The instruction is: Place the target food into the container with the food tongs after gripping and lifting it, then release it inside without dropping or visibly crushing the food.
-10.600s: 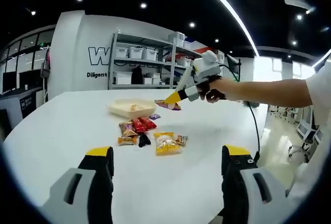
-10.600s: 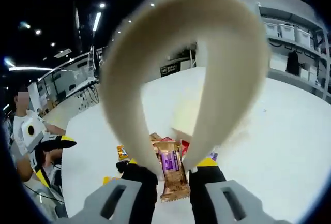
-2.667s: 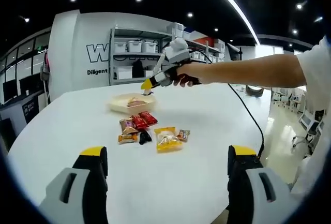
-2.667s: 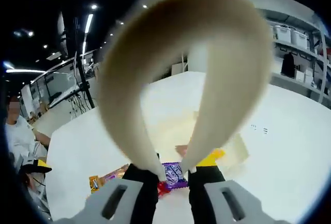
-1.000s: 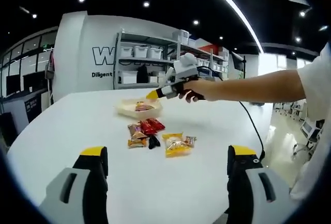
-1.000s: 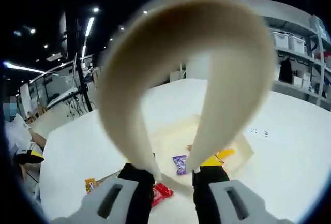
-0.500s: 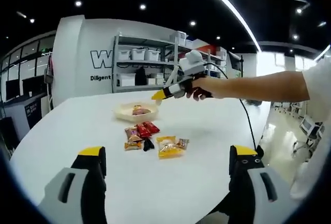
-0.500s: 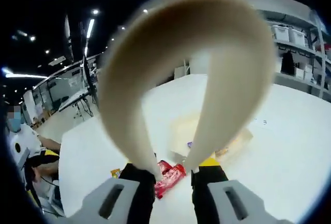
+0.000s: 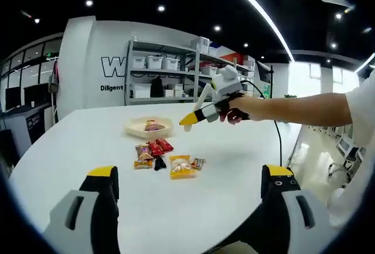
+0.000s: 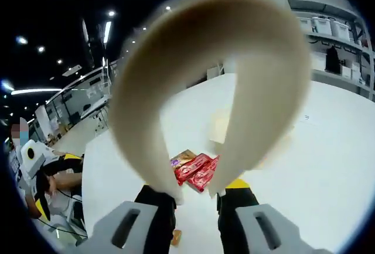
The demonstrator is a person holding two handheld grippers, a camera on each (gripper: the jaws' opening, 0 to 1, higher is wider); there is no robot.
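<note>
In the right gripper view my right gripper [image 10: 194,193] is shut on the beige food tongs [image 10: 146,90], whose tips stand apart with nothing between them, above two red packets [image 10: 197,172]. The left gripper view shows that gripper [image 9: 201,114] held by a hand, the tongs' tip [image 9: 187,126] hanging just right of the beige container [image 9: 140,129], which holds food [image 9: 153,126]. A cluster of wrapped snacks [image 9: 153,151] with a yellow packet [image 9: 180,166] lies in front of the container. My left gripper [image 9: 191,172] is open, low over the table's near edge.
The white table [image 9: 70,148] stretches wide around the snacks. A person's arm [image 9: 293,107] reaches in from the right. Shelves with bins [image 9: 158,72] stand behind the table. In the right gripper view the container [image 10: 220,126] shows through the tongs' loop.
The right gripper and the tongs have drawn back from the container toward the snack cluster. The purple packet held earlier now lies in the container. The left gripper stays open.
</note>
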